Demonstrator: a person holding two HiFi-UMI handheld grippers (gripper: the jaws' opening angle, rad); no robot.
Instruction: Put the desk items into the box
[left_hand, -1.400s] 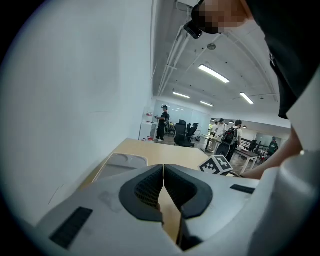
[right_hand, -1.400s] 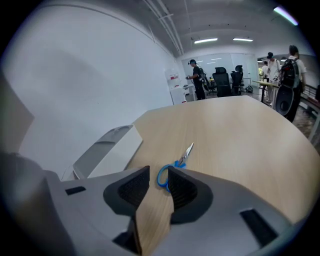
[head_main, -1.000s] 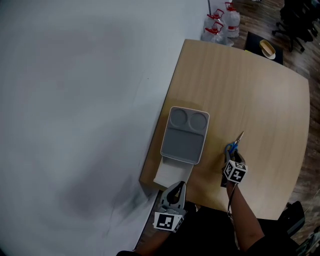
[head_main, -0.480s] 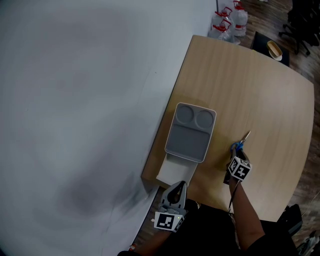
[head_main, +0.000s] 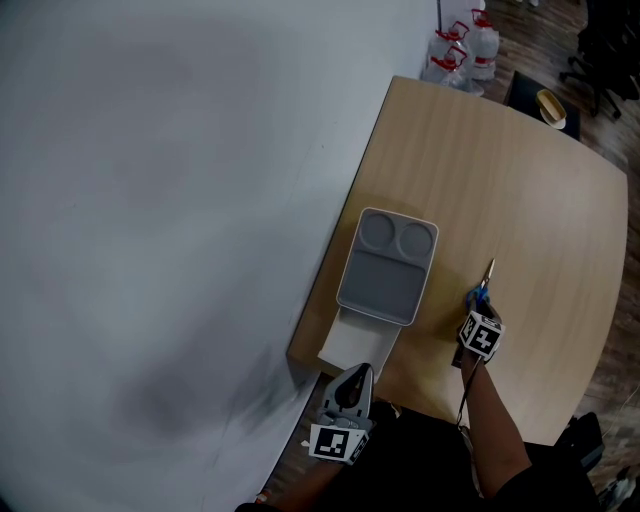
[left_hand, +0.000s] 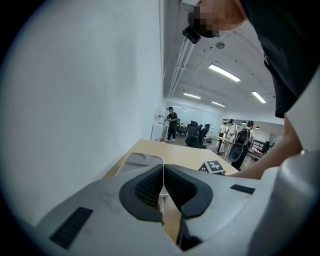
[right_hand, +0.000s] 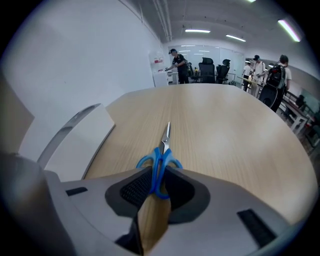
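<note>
Blue-handled scissors (head_main: 485, 286) lie on the wooden desk to the right of a grey compartment tray (head_main: 385, 288), blades pointing away from me. My right gripper (head_main: 479, 306) is over the handles. In the right gripper view its jaws are closing and the dark pads press both sides of the scissors' handles (right_hand: 160, 161). My left gripper (head_main: 351, 378) hangs at the desk's near edge, just below a white sheet (head_main: 354, 342) that lies under the tray's near end. Its pads (left_hand: 150, 189) meet with nothing between them.
A white wall runs along the desk's left edge. Water bottles (head_main: 460, 48) stand on the floor beyond the far corner, beside a black stool (head_main: 546, 102) with a bowl on it. People and office chairs (right_hand: 212, 69) are far behind.
My right gripper has slid forward over the scissors' handles and its jaws have drawn in round them. The scissors have turned a little straighter. The left gripper has stayed put.
</note>
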